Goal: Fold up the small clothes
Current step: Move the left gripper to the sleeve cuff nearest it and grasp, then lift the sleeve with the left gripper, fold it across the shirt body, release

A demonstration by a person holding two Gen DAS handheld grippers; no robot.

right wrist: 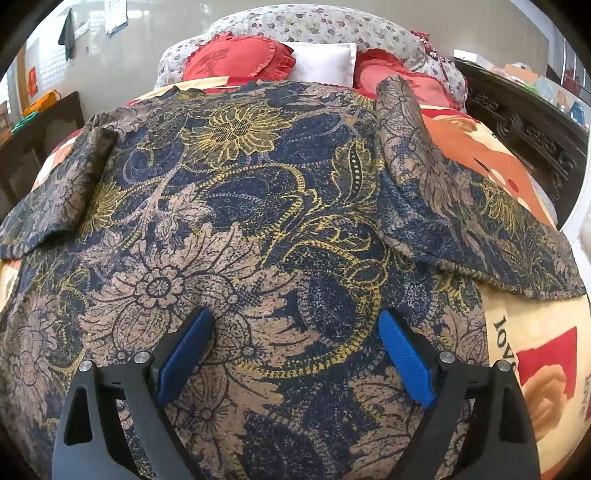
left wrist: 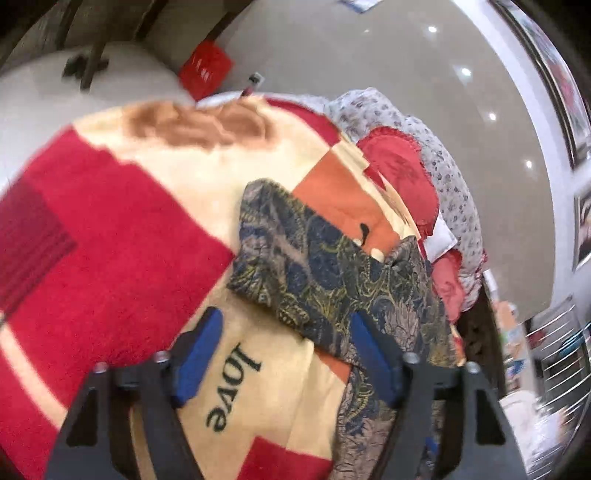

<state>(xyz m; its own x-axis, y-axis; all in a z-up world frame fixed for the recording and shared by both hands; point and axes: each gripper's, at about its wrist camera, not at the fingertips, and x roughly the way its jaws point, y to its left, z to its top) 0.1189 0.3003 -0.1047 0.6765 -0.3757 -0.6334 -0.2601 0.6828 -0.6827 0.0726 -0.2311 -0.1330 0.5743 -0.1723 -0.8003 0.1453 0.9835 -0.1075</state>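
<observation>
Standing apart with nothing between its blue pads, the left gripper [left wrist: 286,354] hangs over the blanket [left wrist: 122,236], above the printed word "love" [left wrist: 232,391]. Its right-hand pad overlaps the edge of the patterned garment [left wrist: 332,266], though contact cannot be confirmed. The left wrist view is blurred.

The right gripper [right wrist: 295,354] likewise has its jaws apart, directly above the garment [right wrist: 240,221]; no cloth is caught between them. Whether the pads touch the fabric cannot be told.

The garment, dark blue and tan with yellow floral print, lies spread over the blanket [right wrist: 532,332] on the bed. In the right wrist view a short sleeve [right wrist: 461,206] on the right side is turned in over the body of the garment, and the other sleeve [right wrist: 62,195] lies at the left edge.

The blanket is red, cream and orange. Beyond the garment, at the head of the bed, are two red frilled cushions [right wrist: 236,59], a white pillow [right wrist: 321,62] between them, and a floral-print pillow [right wrist: 314,24] behind. Dark carved furniture [right wrist: 517,122] stands just beside the bed on the right.
</observation>
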